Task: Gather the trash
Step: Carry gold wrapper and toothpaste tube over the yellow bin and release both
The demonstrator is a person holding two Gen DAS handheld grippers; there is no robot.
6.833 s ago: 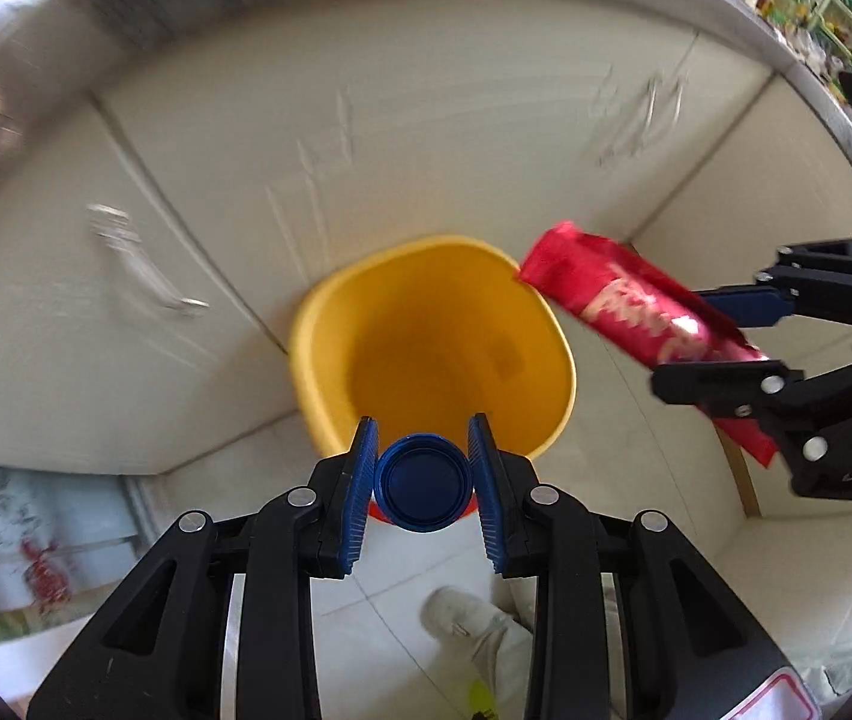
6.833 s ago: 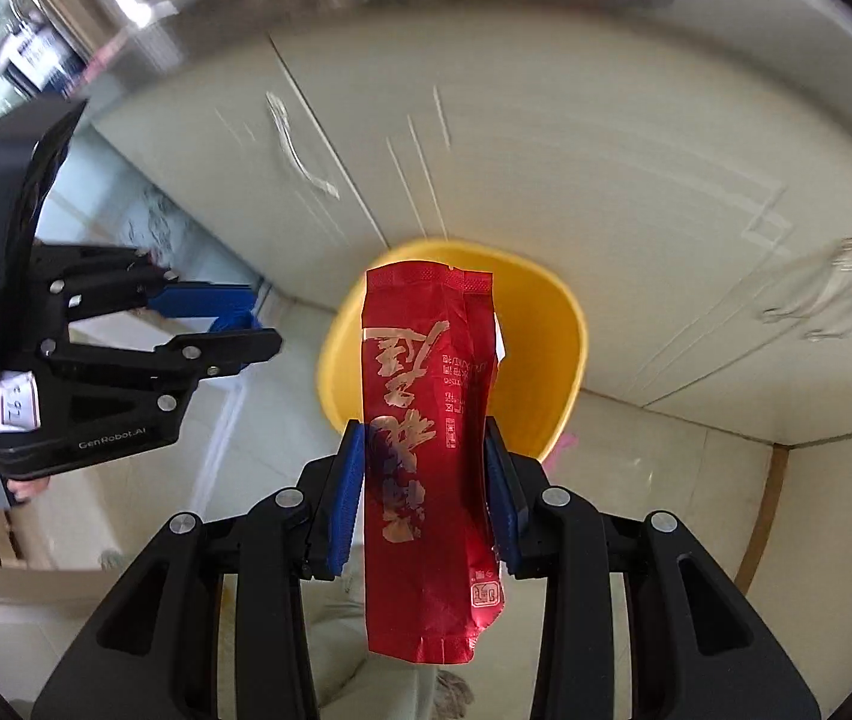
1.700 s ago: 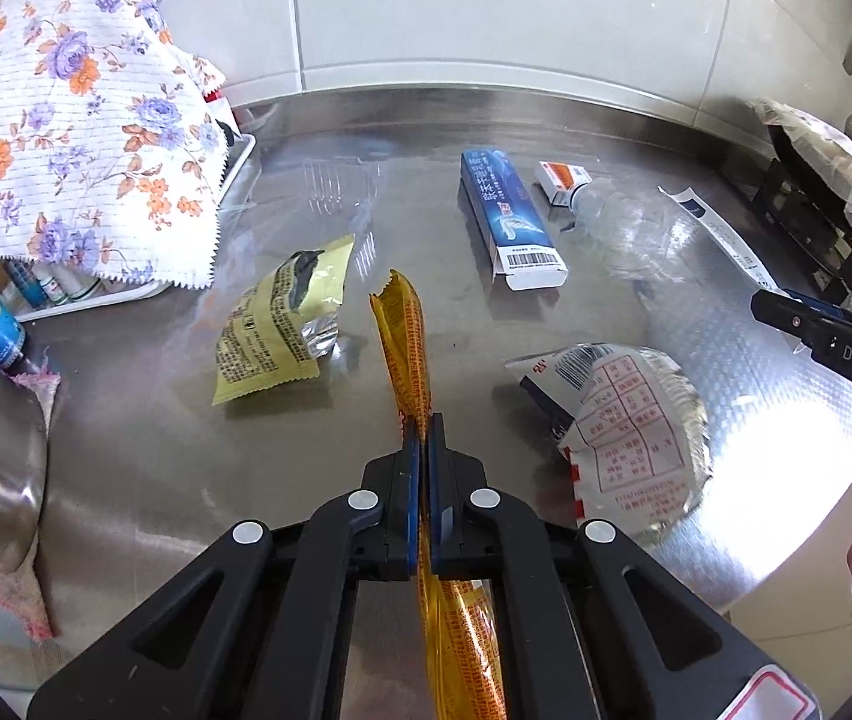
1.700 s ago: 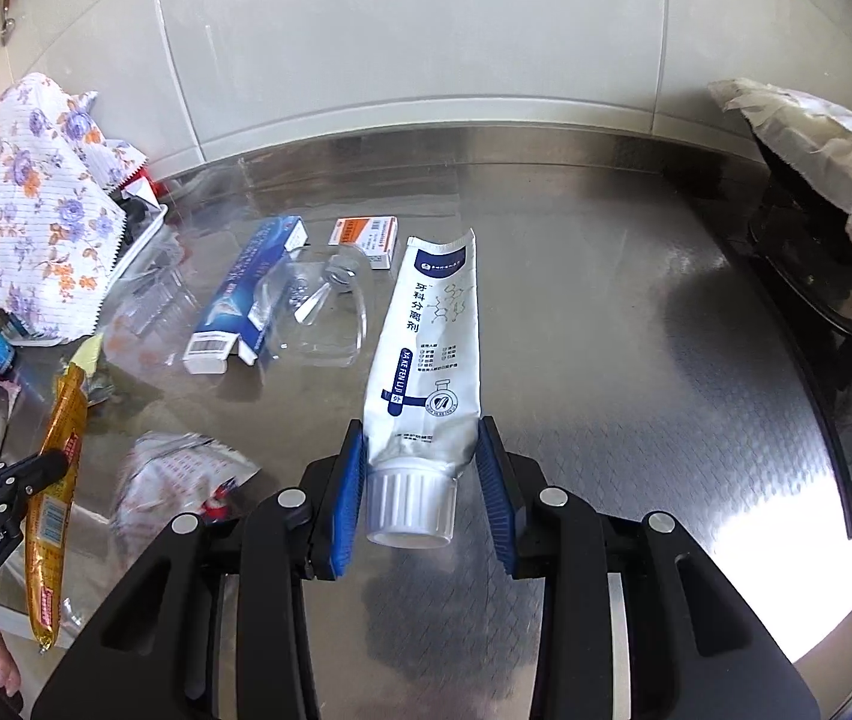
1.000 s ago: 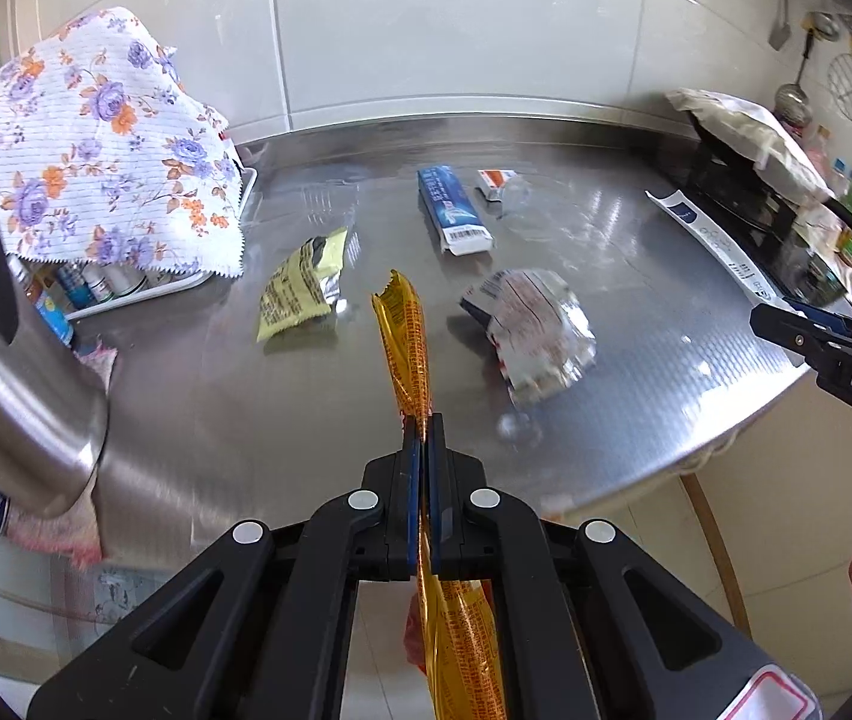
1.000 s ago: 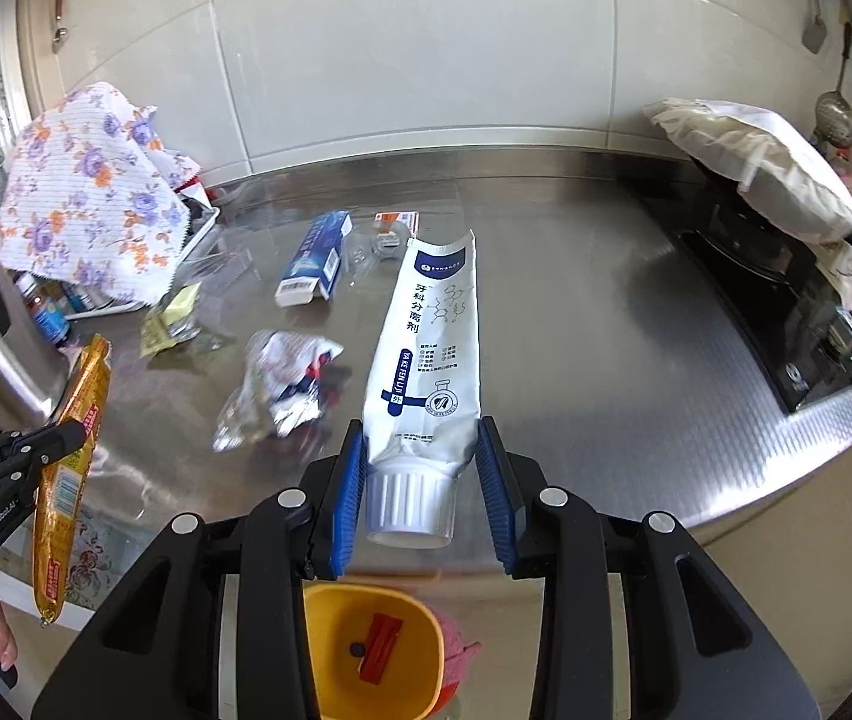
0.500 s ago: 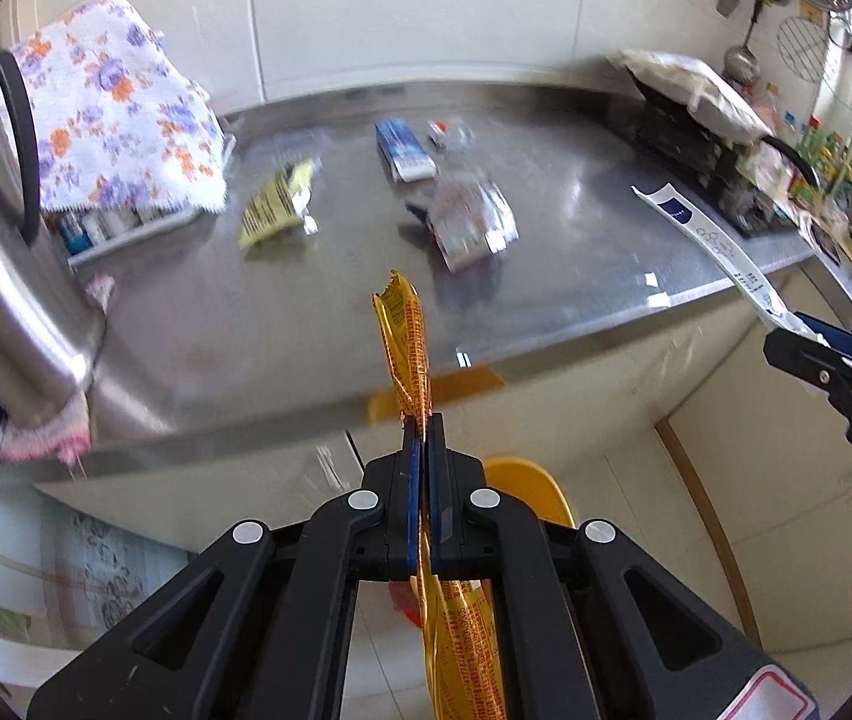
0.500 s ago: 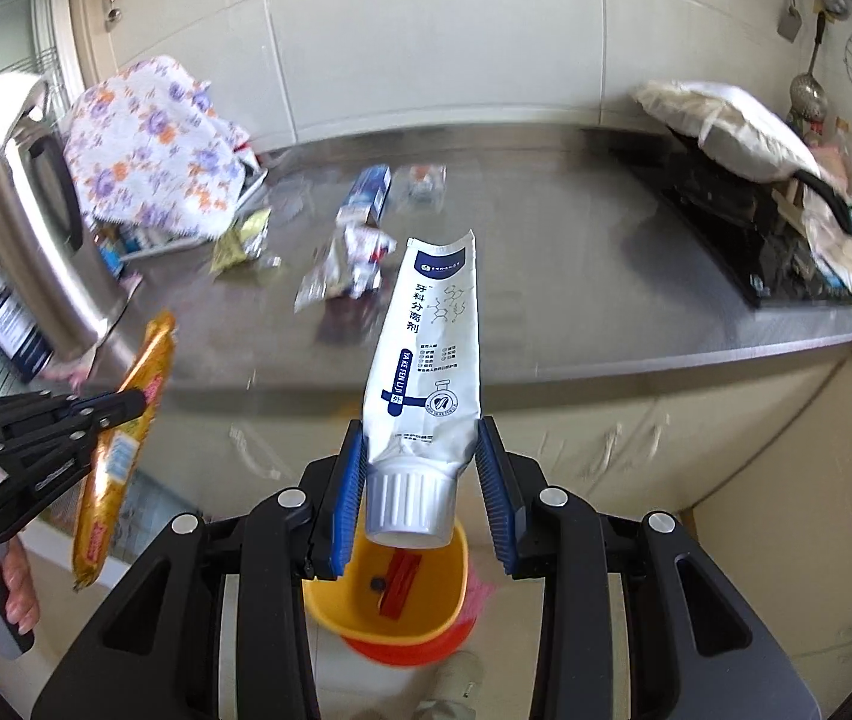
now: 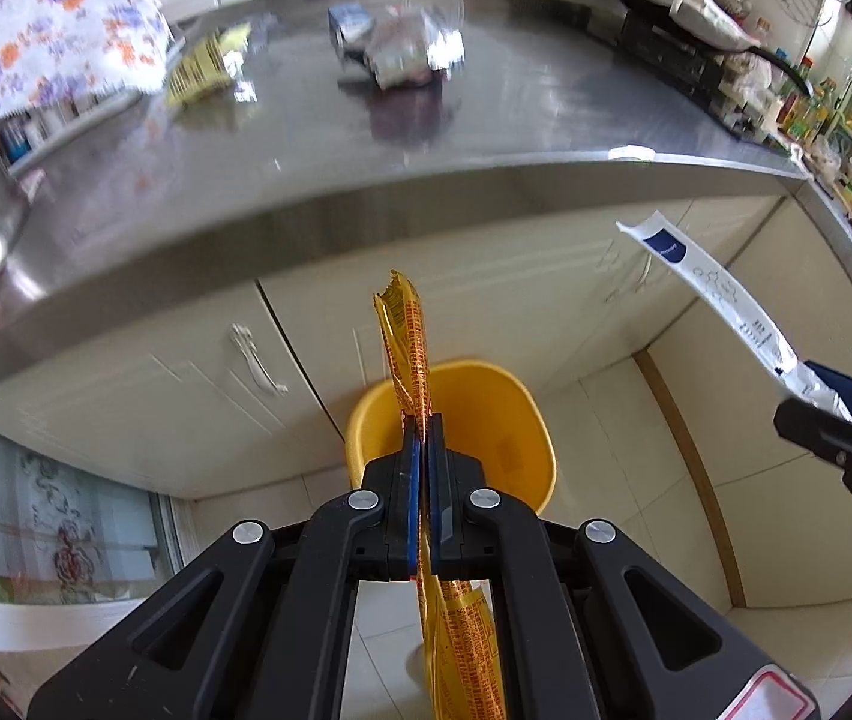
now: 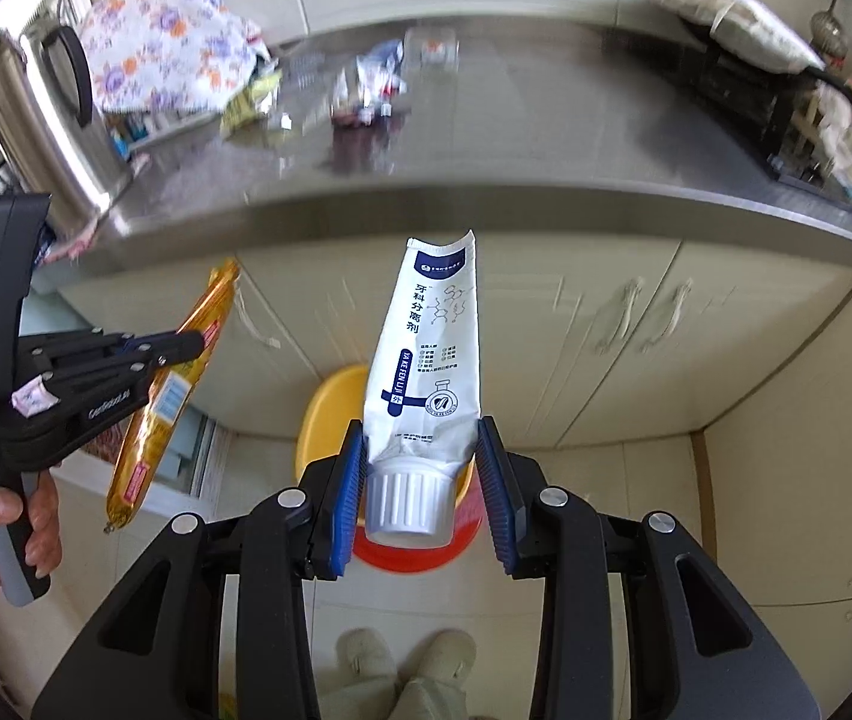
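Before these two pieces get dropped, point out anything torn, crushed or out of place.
The orange wrapper in the left hand-held gripper is ragged and torn at its top end. The white tube in the right hand-held gripper is squeezed flat. Litter lies on the steel counter: a yellow packet and a crumpled bag.

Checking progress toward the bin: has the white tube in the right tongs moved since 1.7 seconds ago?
Yes. The white tube has come off the steel counter and down toward the yellow bin.

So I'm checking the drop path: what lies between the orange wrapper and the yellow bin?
Nothing: in the left wrist view the orange wrapper, held in the left gripper, hangs before the yellow bin with only air between.
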